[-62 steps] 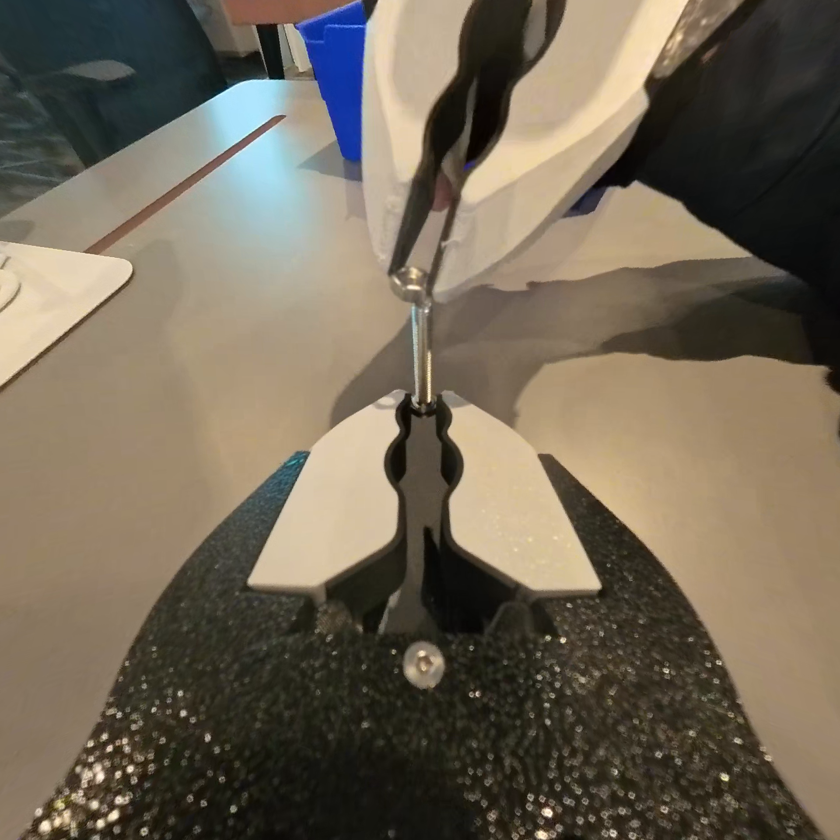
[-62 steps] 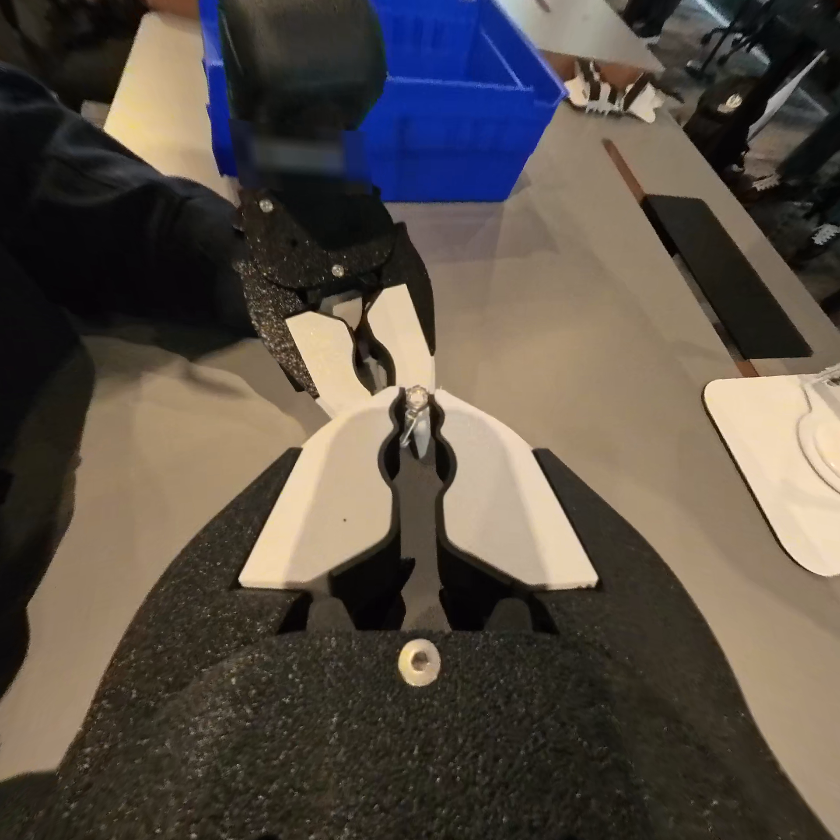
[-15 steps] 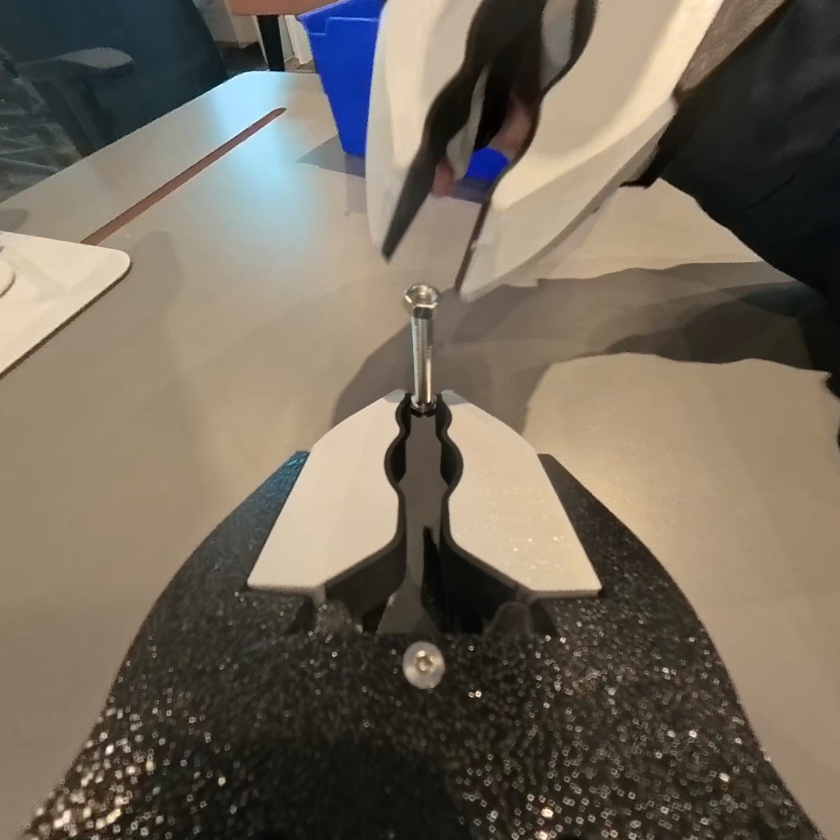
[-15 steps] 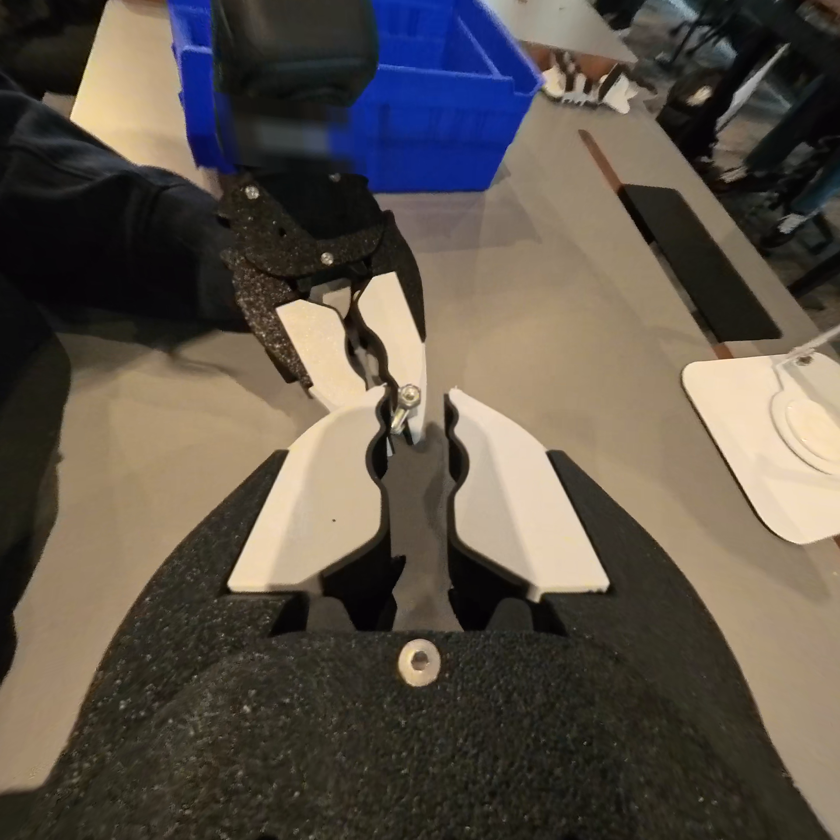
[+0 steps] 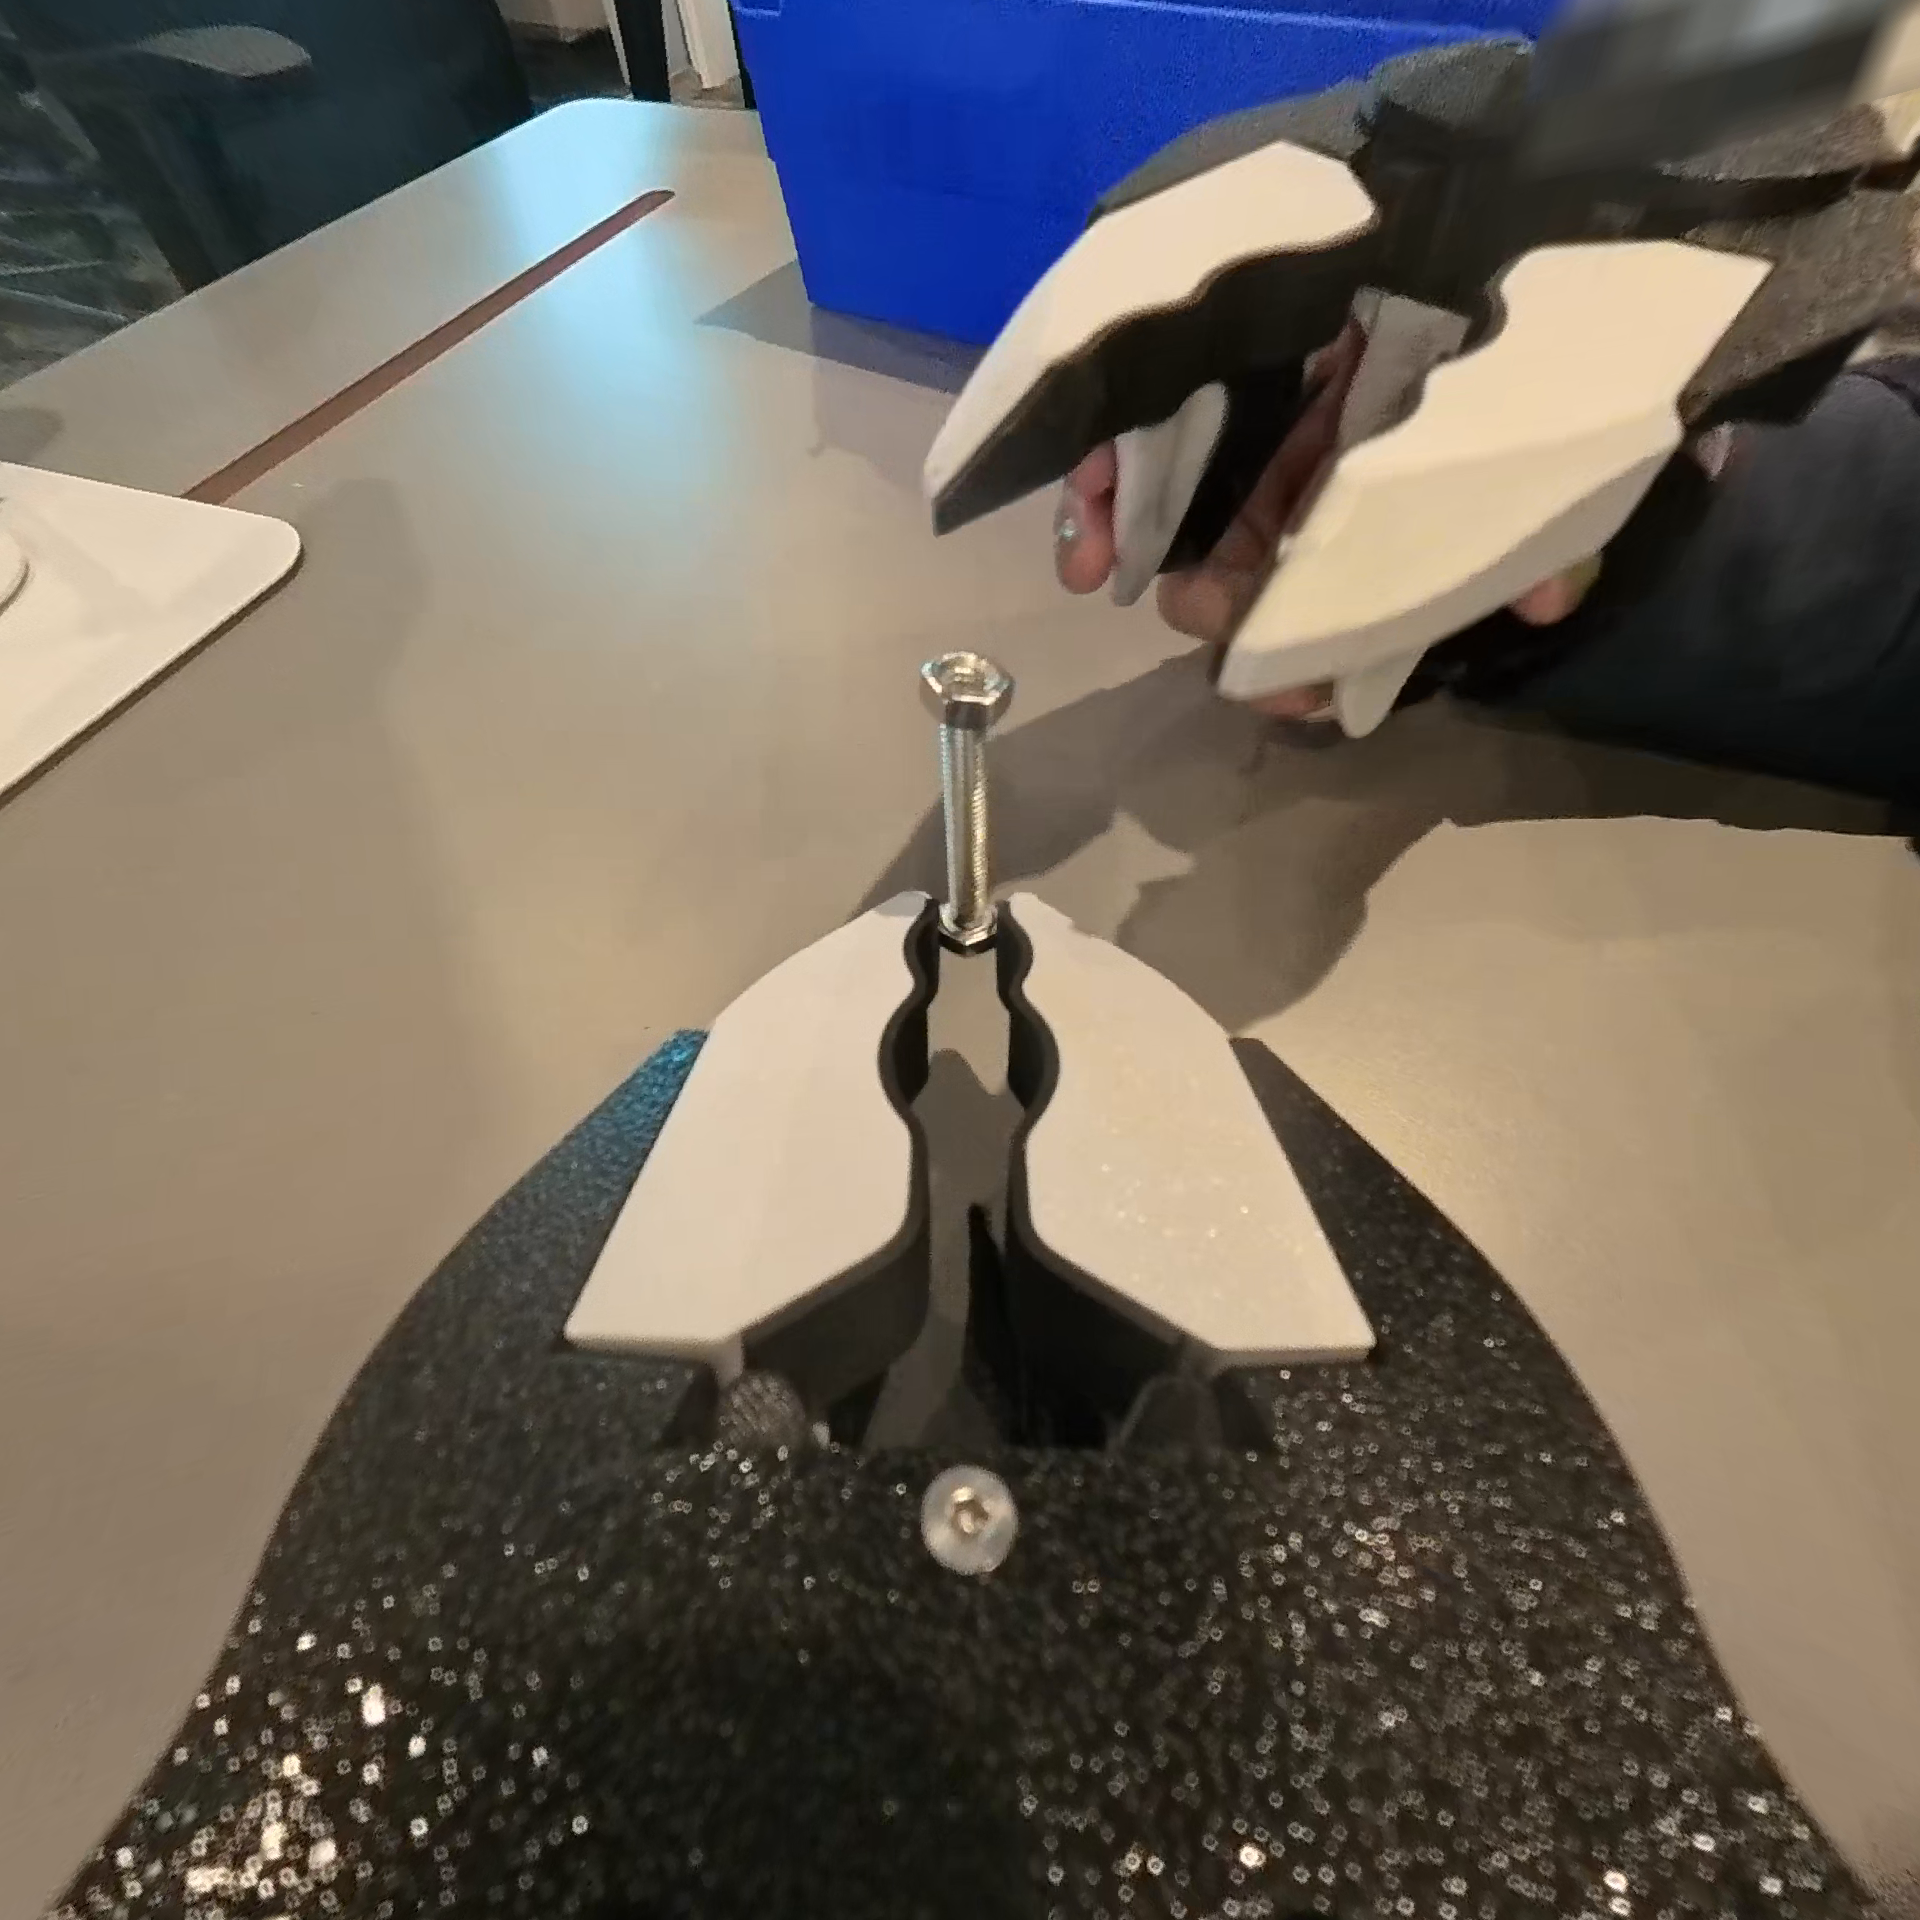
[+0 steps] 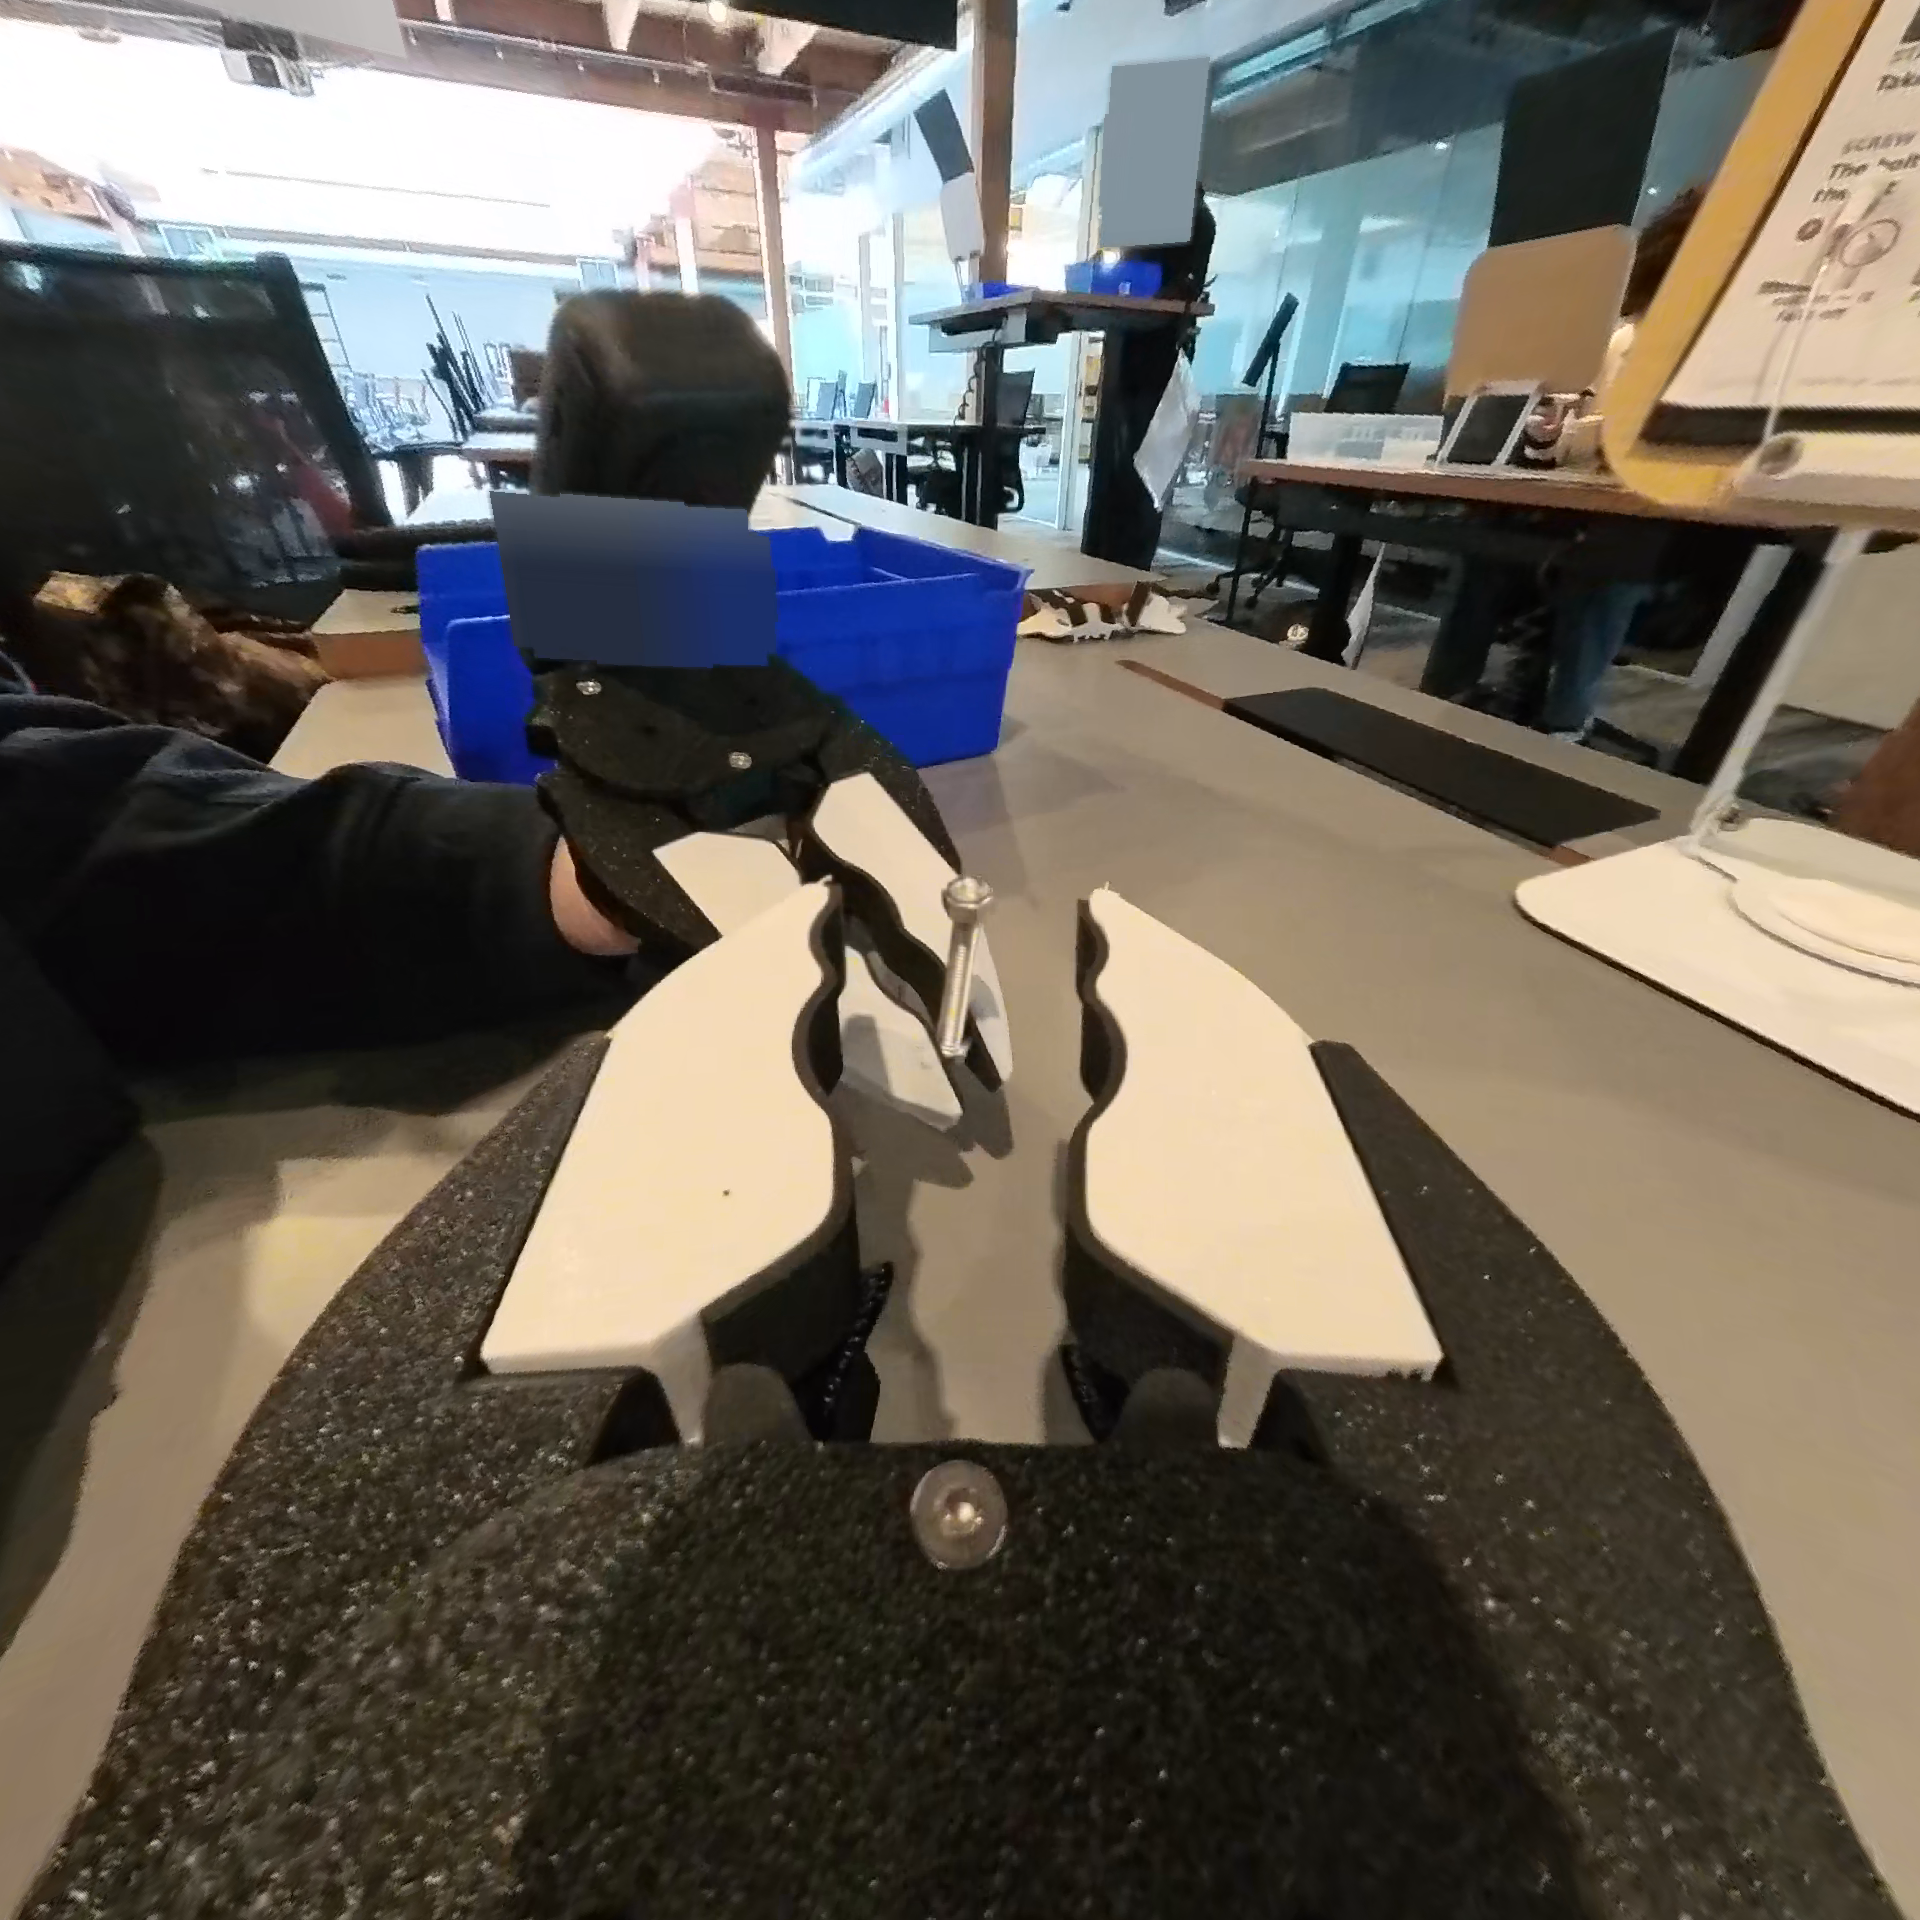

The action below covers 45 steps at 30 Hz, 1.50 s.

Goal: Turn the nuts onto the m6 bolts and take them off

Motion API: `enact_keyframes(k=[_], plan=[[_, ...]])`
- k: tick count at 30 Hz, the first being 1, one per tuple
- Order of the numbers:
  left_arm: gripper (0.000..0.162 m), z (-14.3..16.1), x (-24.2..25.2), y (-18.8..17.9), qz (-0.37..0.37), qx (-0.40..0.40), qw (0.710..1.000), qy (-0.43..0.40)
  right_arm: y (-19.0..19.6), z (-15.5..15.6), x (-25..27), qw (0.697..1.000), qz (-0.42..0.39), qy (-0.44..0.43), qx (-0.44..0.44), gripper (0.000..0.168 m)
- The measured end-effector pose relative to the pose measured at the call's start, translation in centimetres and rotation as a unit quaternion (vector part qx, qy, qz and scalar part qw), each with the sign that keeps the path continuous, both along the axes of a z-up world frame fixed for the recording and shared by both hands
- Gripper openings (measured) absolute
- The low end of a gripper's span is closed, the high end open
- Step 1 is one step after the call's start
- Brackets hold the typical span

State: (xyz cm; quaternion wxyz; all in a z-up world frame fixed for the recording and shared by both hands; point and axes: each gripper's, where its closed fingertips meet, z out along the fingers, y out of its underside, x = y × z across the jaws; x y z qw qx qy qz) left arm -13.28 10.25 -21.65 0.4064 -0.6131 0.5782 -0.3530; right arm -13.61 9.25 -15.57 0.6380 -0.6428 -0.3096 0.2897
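Left wrist view: left gripper (image 5: 966, 930) has its fingers clamped on the lower end of the bolt (image 5: 966, 821), which stands upright above the grey table (image 5: 520, 727). A nut (image 5: 967, 688) sits at the bolt's top end; a second hex piece sits at the fingertips. Right gripper (image 5: 1081, 597) is now up and to the right of the bolt, clear of it, fingers spread wide with nothing between them; half a second ago it hung just above the nut with a narrower gap, and two seconds ago it pinched the nut. Blue bin (image 5: 987, 156) stands beyond the bolt. Right wrist view: right gripper (image 6: 961, 904) fingers apart, wider than half a second ago. Bolt (image 6: 958, 977) shows in the gap, touching neither finger, gripped at its base by the left gripper (image 6: 966, 1070). View now sits lower and more level than before. Blue bin (image 6: 894, 665) behind the bolt; white base plate (image 6: 1662, 956) to the bolt's right.
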Motion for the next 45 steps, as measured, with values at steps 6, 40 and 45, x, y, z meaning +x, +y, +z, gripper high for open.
enact_keyframes(k=[6, 40, 45], plan=[[0.010, -0.1, 0.0, 0.0, 0.001, -0.001, 1.000, 0.003, -0.1, -0.9, -1.0, 1.000, 0.011, -0.010, -0.004, 0.043], [0.010, -0.3, 0.0, 0.1, -0.002, -0.013, 1.000, 0.009, -0.5, -0.8, -1.3, 1.000, 0.031, -0.005, 0.003, 0.034], [0.010, -0.3, 0.0, 0.1, -0.002, -0.014, 1.000, 0.008, -1.0, -0.7, -1.5, 0.999, 0.045, -0.004, 0.009, 0.026]])
